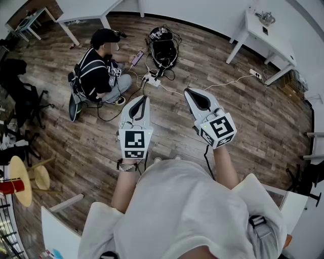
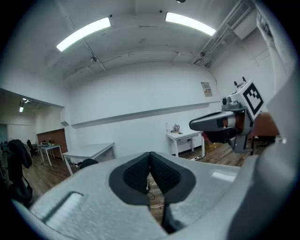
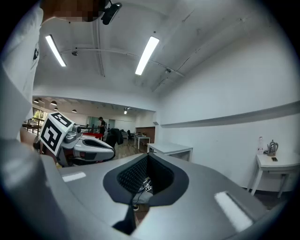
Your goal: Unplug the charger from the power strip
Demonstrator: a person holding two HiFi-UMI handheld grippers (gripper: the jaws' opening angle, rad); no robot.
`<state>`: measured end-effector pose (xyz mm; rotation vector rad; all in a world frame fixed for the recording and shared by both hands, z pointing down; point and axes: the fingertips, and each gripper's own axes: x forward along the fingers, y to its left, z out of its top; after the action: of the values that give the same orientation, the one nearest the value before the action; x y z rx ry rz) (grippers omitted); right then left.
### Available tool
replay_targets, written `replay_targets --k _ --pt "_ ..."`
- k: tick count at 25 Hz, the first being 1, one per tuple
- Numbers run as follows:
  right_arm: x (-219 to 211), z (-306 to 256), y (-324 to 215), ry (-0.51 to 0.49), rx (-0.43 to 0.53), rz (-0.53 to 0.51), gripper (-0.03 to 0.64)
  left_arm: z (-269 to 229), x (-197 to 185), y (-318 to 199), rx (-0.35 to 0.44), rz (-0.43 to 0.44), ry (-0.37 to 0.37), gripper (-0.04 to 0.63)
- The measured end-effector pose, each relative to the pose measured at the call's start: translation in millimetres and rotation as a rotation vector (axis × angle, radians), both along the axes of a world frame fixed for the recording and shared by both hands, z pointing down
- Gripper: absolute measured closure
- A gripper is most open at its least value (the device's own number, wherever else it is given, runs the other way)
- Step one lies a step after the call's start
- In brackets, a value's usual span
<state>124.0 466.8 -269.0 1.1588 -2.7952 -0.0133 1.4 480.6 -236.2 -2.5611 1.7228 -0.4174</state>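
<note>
One white power strip (image 1: 151,79), white cable (image 1: 228,82) trailing right.

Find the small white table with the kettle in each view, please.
Head view: the small white table is at top right, by the wall.
Left gripper view: the table is right of centre, against the far wall.
Right gripper view: the table is at the far right edge.
Shared landmark: the larger white table, left of it in every view.
</note>
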Motion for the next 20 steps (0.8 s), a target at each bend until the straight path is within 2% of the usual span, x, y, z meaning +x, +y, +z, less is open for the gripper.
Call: replay_targets --k 11,20 --pt "2.9 -2.9 -3.8 -0.066 -0.008 -0.016 0.615 2.2 4.1 -3.8 -0.006 -0.003 0.003 0.589" --pt "12.5 1.6 -2.6 -0.055 -0.028 -0.078 0.614 1.8 18.1 -5.4 -0.012 -0.012 -0.005 0.589"
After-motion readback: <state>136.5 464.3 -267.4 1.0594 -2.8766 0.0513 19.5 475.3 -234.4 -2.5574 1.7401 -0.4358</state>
